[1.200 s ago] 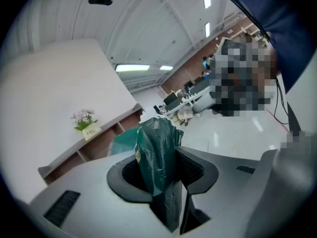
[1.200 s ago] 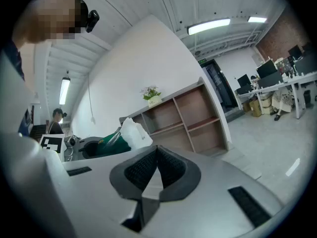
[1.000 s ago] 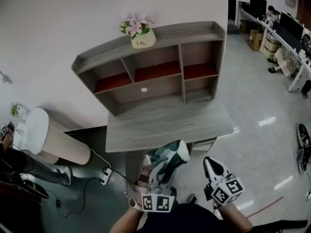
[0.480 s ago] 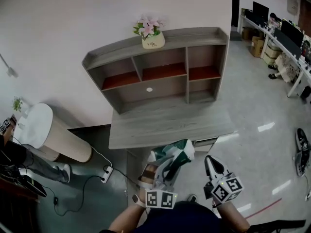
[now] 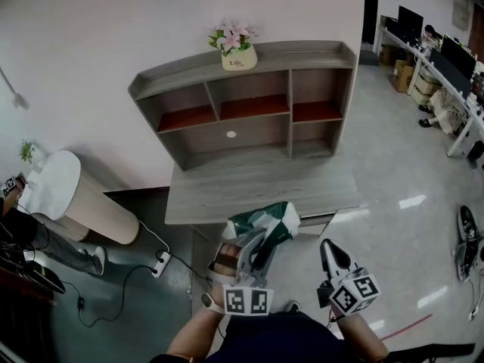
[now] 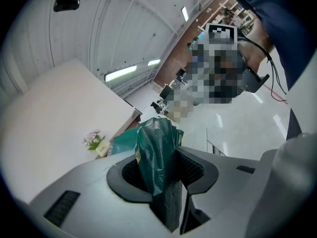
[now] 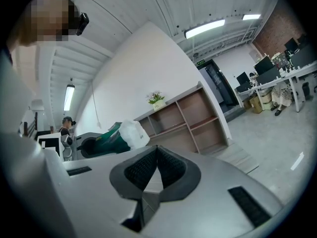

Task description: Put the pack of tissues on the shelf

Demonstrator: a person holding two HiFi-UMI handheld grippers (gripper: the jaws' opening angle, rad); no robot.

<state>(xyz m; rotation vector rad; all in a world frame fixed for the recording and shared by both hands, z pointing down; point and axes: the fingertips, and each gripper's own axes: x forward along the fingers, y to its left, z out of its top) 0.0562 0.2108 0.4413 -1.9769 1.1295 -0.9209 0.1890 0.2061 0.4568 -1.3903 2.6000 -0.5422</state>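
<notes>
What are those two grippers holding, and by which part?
The left gripper pinches the green pack of tissues by its plastic wrapper at the near end; the right gripper is shut and empty.

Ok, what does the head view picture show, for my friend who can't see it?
Seen from above, the left gripper holds a green-and-white pack of tissues at the front edge of a grey desk. A cubby shelf stands on the desk against the wall, with a pot of pink flowers on top. The right gripper, shut and empty, is beside the left one.
</notes>
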